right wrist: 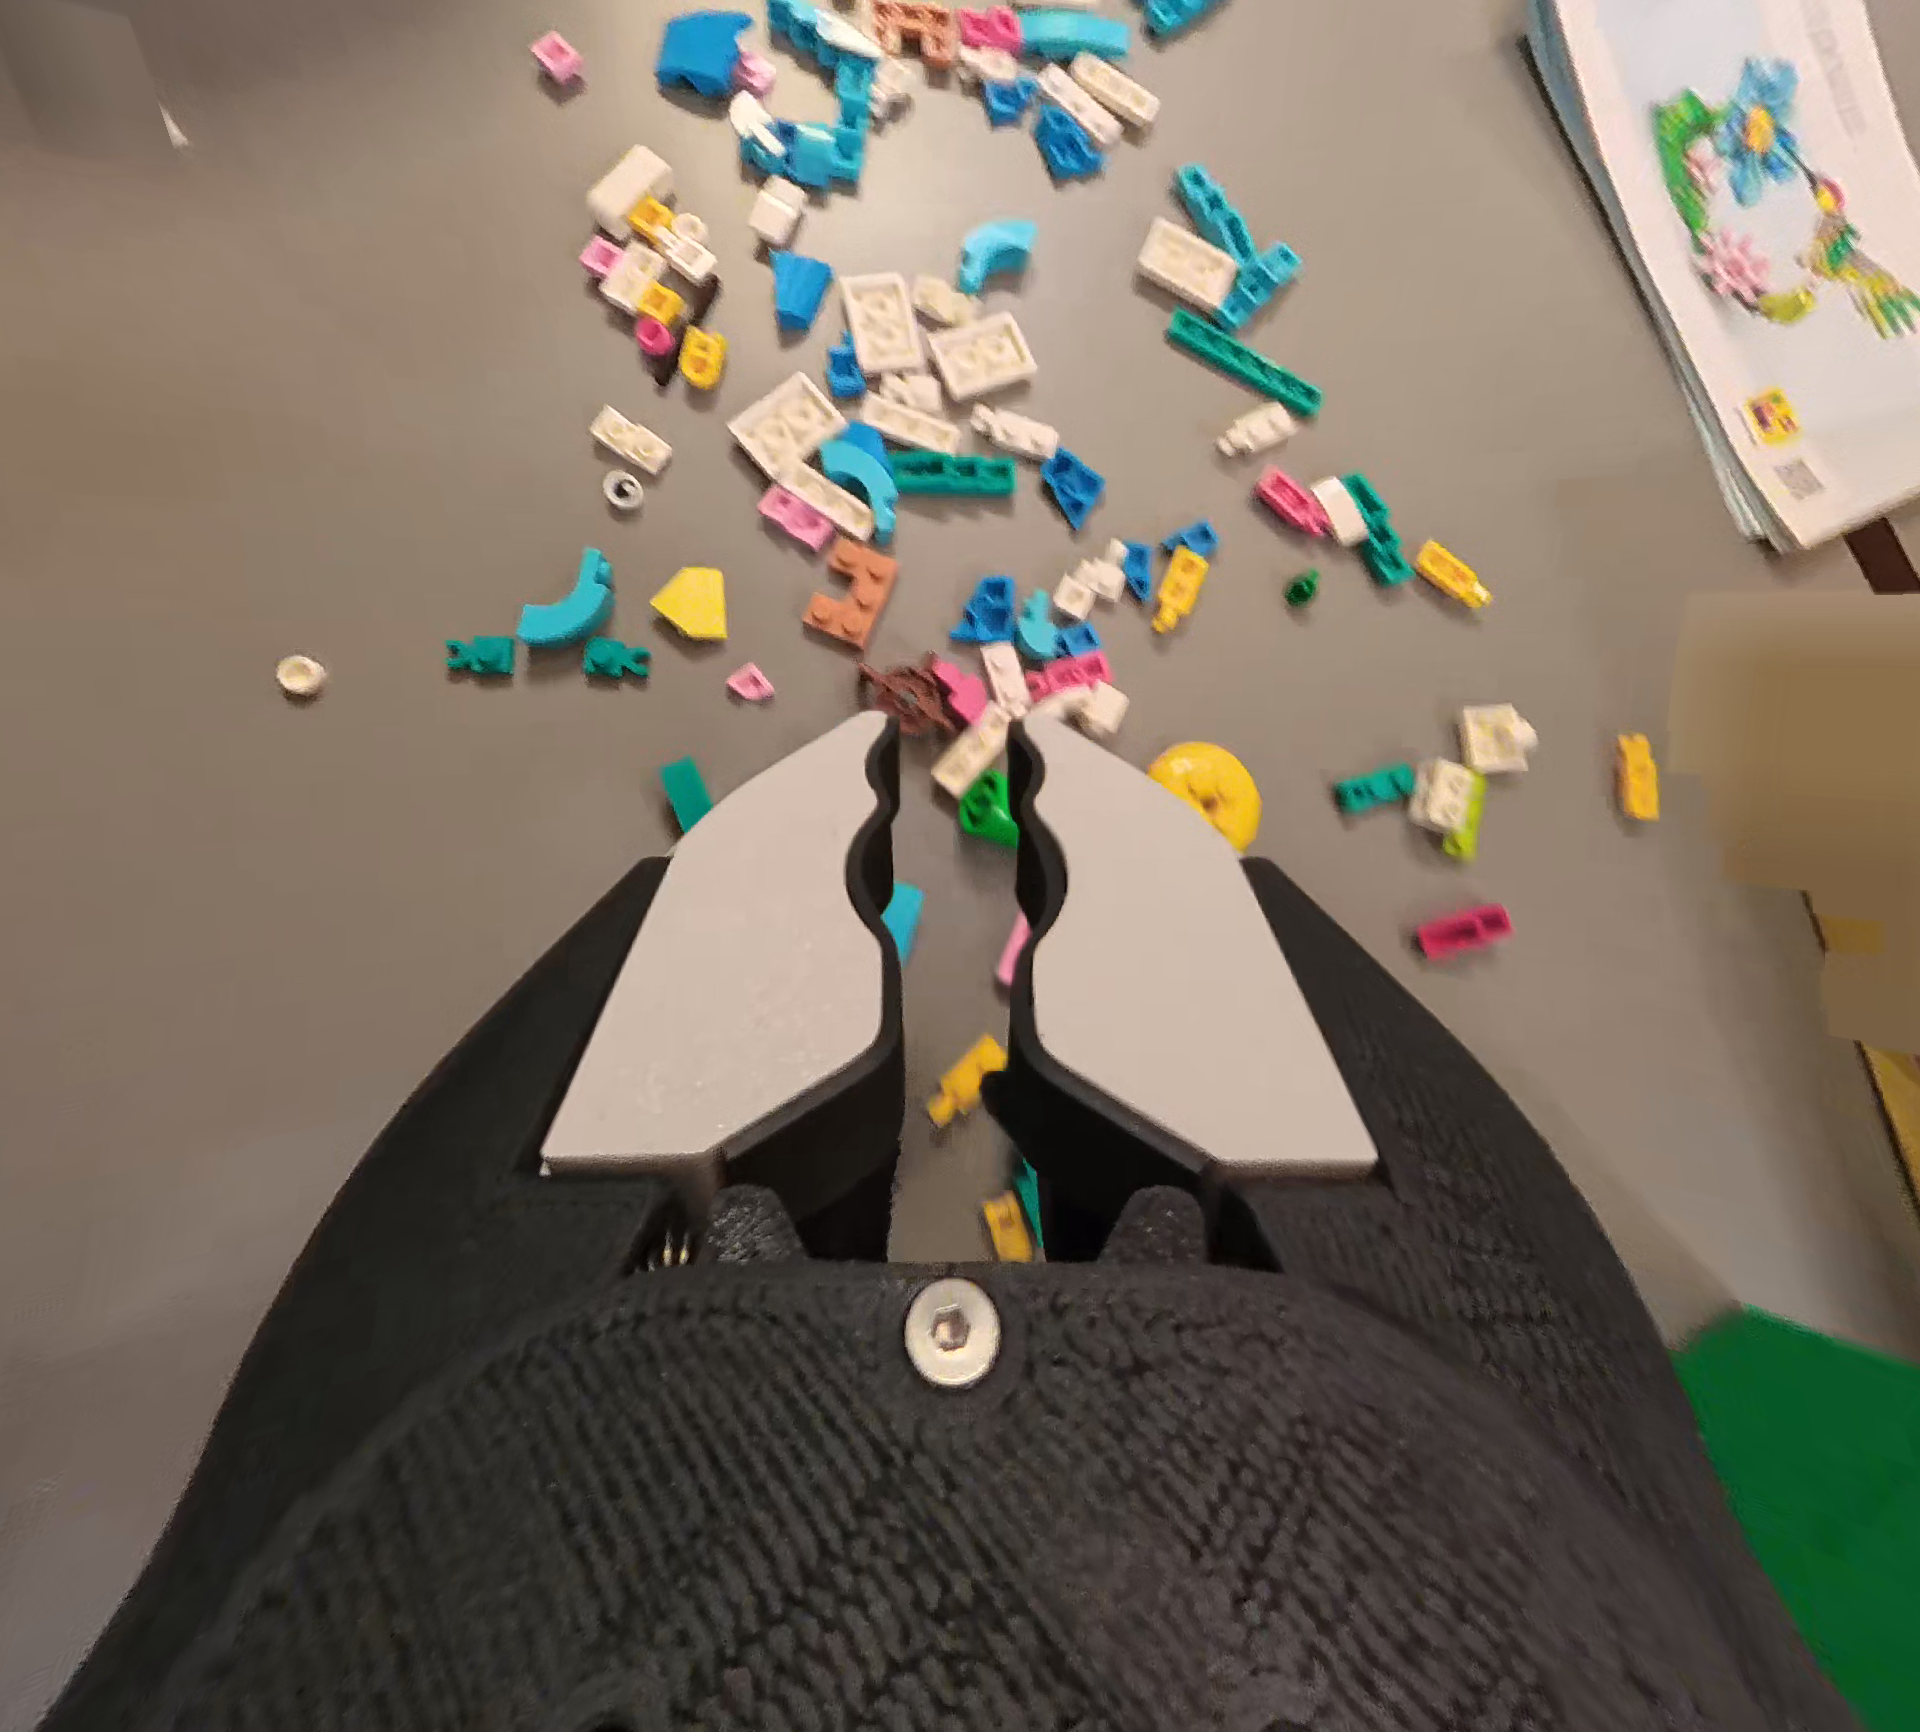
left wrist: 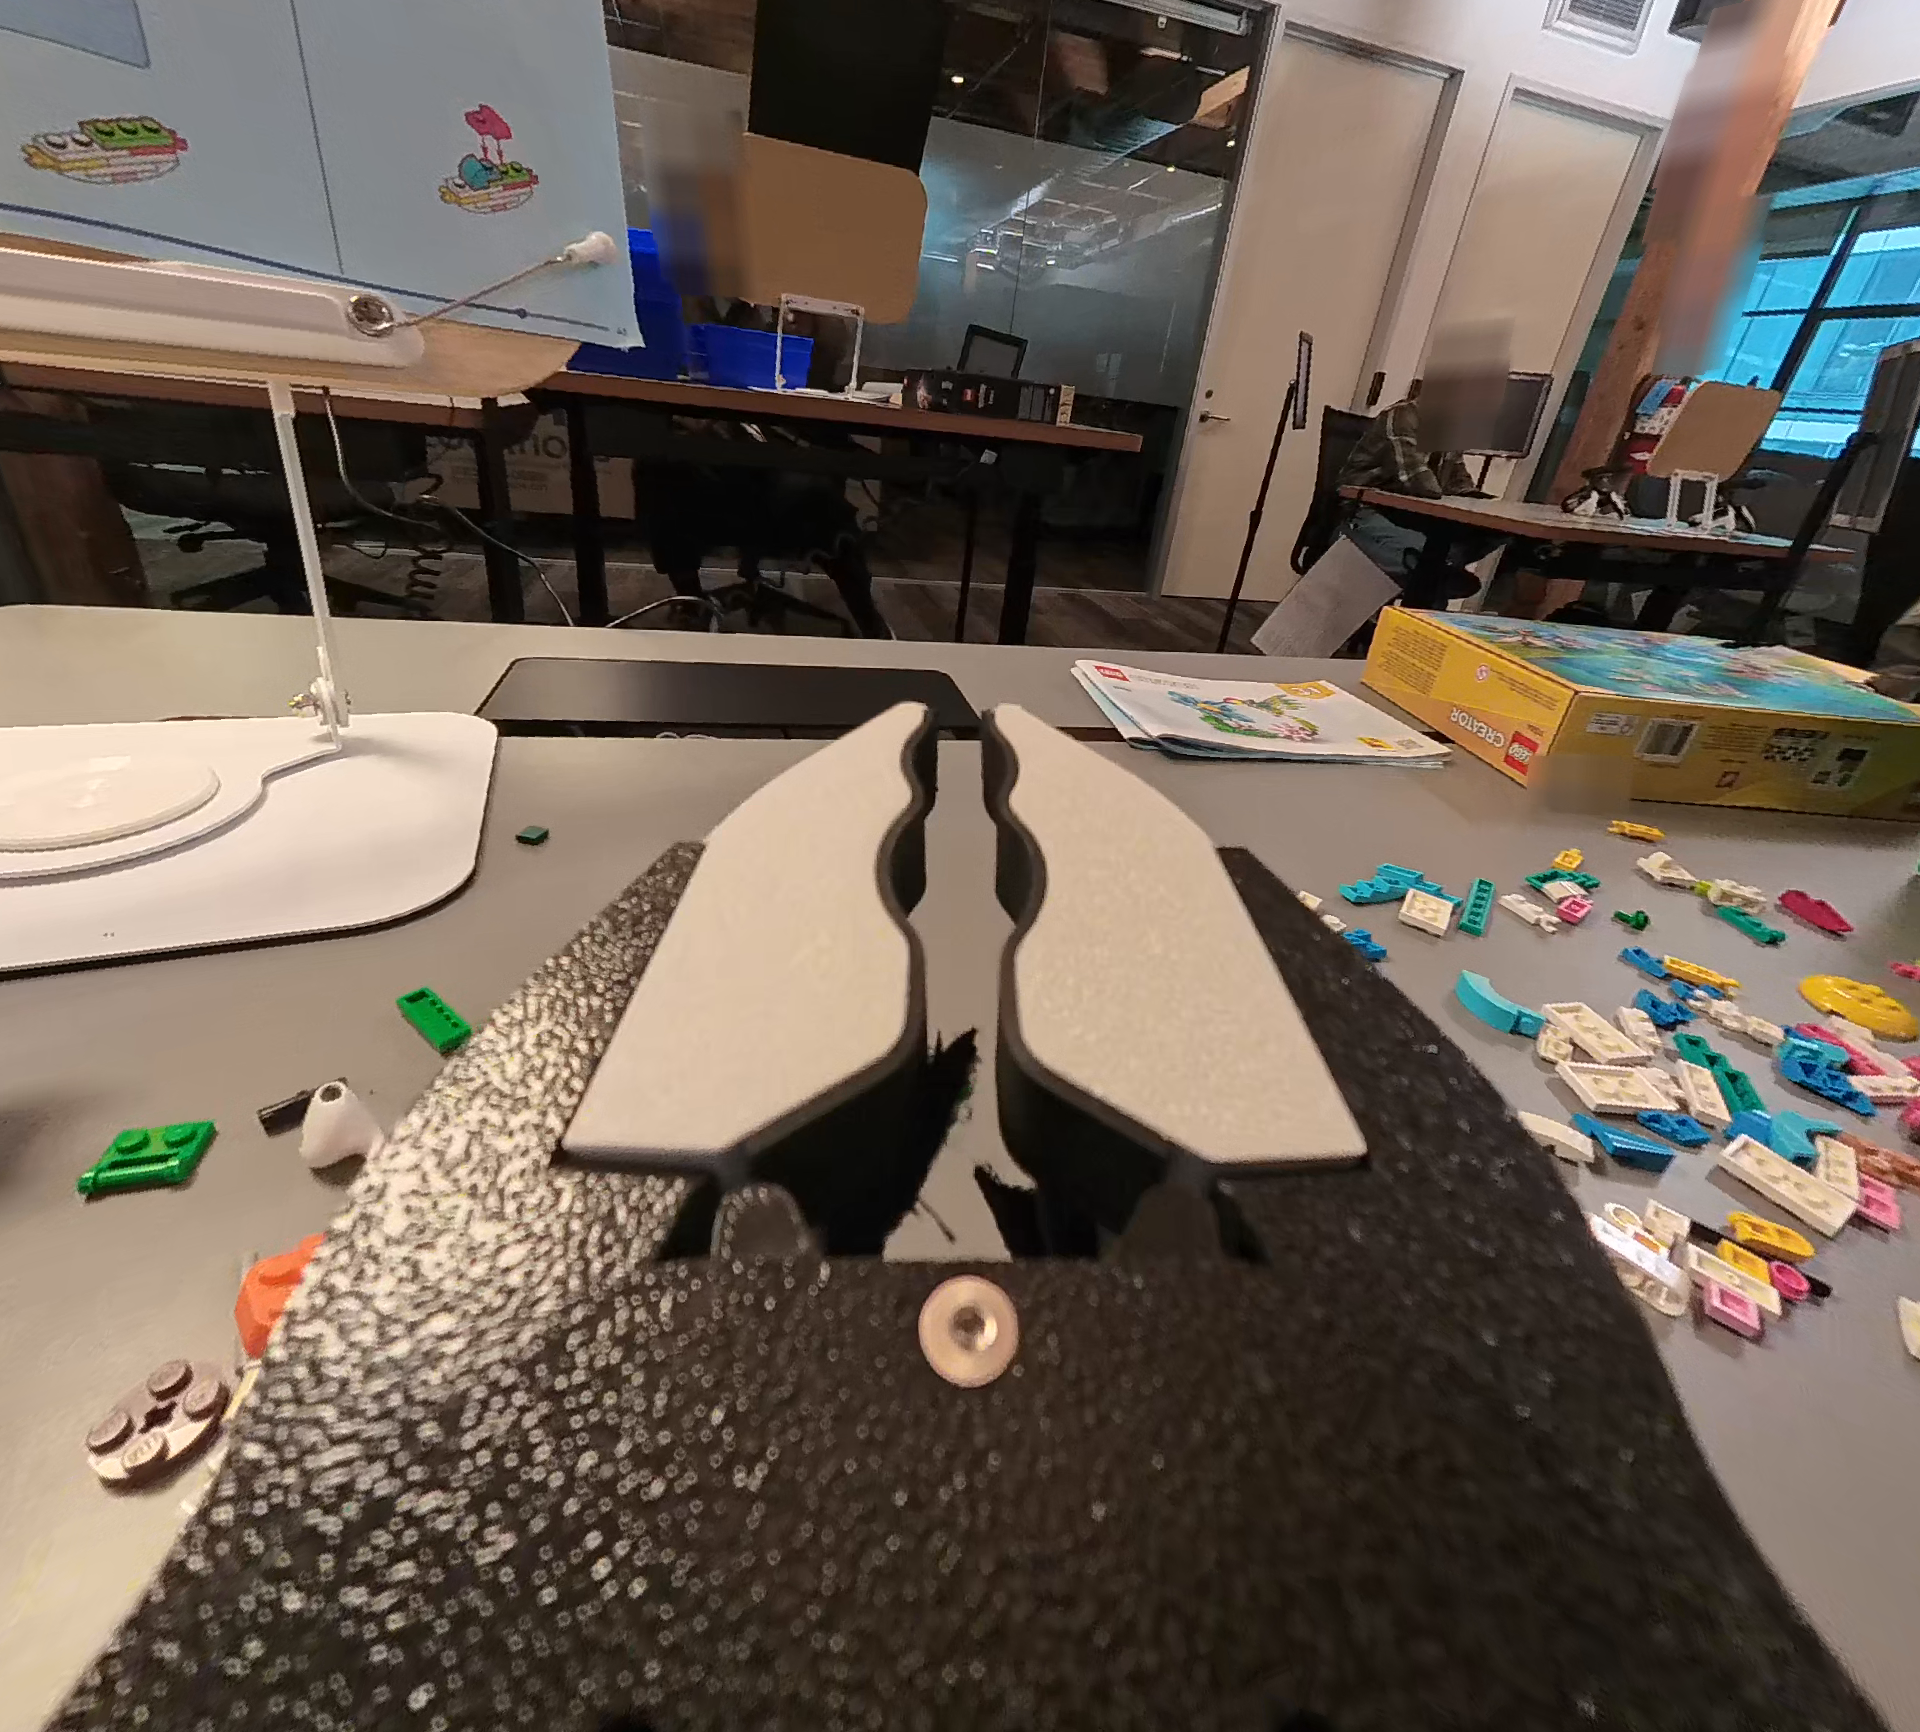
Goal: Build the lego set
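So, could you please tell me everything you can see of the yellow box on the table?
The yellow box is a flat rectangular carton, apparently cardboard, with yellow side walls and a blue-green printed picture on its top face. It lies flat on the grey table at the far right of the left wrist view, one corner turned toward the camera. Its lid end looks slightly lifted. The instruction booklets lie just left of it; loose bricks are scattered in front, none clearly touching it.

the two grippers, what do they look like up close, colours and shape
Both match. The left gripper and right gripper each have two pale grey fingers with wavy black inner edges, tapering toward the tips. They sit in a black, rough-textured body with one silver hex screw at centre. No cables, markings or sleeves show.
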`<state>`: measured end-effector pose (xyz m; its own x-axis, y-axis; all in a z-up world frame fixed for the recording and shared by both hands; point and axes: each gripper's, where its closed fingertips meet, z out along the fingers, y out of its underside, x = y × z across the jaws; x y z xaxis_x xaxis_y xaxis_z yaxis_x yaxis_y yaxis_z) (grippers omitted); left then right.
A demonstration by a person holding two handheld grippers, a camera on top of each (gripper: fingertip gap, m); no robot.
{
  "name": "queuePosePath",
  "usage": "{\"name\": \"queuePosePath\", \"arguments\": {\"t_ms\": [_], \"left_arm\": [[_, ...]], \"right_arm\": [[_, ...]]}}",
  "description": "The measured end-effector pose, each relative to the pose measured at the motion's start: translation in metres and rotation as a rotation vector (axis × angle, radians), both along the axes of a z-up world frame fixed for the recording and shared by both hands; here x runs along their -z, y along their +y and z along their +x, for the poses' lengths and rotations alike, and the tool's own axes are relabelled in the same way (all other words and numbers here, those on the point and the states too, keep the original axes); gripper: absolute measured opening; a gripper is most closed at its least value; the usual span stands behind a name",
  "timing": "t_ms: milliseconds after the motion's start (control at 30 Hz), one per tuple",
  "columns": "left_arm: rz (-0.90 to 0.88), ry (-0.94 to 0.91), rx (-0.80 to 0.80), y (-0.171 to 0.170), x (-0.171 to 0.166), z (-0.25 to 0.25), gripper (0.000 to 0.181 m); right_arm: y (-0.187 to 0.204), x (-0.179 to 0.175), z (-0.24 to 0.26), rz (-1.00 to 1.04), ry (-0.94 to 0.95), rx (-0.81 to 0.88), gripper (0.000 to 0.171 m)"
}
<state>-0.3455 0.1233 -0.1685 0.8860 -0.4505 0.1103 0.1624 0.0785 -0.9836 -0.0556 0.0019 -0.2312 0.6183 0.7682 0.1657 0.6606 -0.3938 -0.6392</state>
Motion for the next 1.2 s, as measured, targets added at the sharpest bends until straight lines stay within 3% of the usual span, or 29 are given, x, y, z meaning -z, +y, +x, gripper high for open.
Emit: {"name": "queuePosePath", "arguments": {"t_ms": [100,200,400,500,1100,1200], "left_arm": [[-0.002,0.001,0.005,0.0,0.001,0.001,0.007],[-0.003,0.0,0.012,-0.001,0.0,0.002,0.007],[0.017,0.066,0.023,-0.003,0.002,0.01,0.006],[0.03,0.08,0.027,-0.004,0.001,0.012,0.006],[0.036,0.097,0.059,-0.007,-0.001,0.019,0.007],[0.035,0.101,0.067,-0.008,-0.001,0.021,0.007]], "right_arm": [[0.013,0.003,-0.029,0.05,0.032,-0.029,0.015],[0.046,0.004,-0.054,0.078,0.092,0.056,0.002],[0.065,0.03,-0.112,-0.197,0.158,-0.031,0.005],[0.067,0.043,-0.119,-0.225,0.075,-0.03,0.008],[0.063,0.05,-0.134,-0.258,0.036,-0.032,0.011],[0.059,0.051,-0.137,-0.276,0.05,-0.051,0.003]]}}
